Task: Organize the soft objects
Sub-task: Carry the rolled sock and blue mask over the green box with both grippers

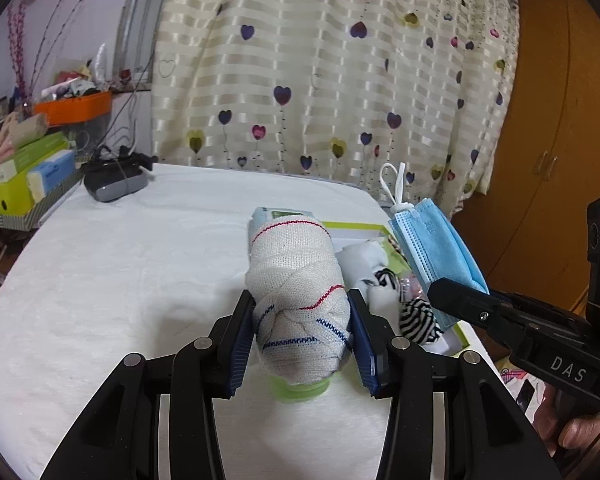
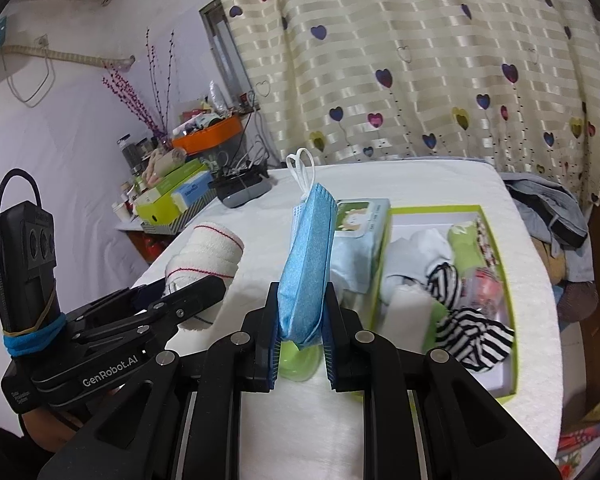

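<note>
Left tool [image 1: 302,332]: clamped on a rolled white knitted cloth bundle with red and blue stitched lines [image 1: 300,280], held above the desk.
Right tool [image 2: 300,340]: narrow, gripping a folded light-blue pleated face mask with white ear loops [image 2: 308,256], held upright.
Desk [image 1: 120,272]: covered in white fleecy cloth.
Lime-green open cardboard box [image 2: 500,308]: right side of desk; holds black-and-white striped socks [image 2: 472,336] and white socks.
Wet-wipes pack [image 2: 360,220]: just beside the box.
Heart-patterned curtain [image 1: 320,80]: behind.

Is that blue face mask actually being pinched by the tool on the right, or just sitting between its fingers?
Touching. In the right wrist view, both pads of the right tool press the folded blue face mask, which stands upright between them.
</note>
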Motion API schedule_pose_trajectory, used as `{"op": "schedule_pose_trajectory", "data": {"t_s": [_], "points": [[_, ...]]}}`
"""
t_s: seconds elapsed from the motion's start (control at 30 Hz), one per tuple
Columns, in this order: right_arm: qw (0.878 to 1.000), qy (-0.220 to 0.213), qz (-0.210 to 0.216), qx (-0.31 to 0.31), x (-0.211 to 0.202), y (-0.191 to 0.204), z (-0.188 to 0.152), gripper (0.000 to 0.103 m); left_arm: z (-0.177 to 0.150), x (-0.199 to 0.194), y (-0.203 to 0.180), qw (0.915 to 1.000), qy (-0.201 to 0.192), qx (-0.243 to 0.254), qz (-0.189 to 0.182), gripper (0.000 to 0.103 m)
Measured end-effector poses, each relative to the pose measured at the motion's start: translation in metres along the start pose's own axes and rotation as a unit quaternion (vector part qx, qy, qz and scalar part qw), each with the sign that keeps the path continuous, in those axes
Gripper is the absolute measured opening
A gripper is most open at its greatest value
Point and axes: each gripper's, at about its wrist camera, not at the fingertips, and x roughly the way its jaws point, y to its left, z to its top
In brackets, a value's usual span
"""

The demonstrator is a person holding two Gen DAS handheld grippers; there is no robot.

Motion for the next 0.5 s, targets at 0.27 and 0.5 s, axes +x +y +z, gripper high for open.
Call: {"op": "schedule_pose_trajectory", "data": {"t_s": [0.27, 0.5], "points": [[1.000, -0.013, -0.018, 0.018, -0.017, -0.023, 0.000, 0.019, 0.000, 0.004, -0.017, 0.9999, 0.002, 0.010, -0.011, 0.044], [0.999, -0.024, -0.030, 0.033, -0.029, -0.040, -0.001, 0.018, 0.002, 0.008, -0.031, 0.9996, 0.005, 0.020, -0.018, 0.044]]}}
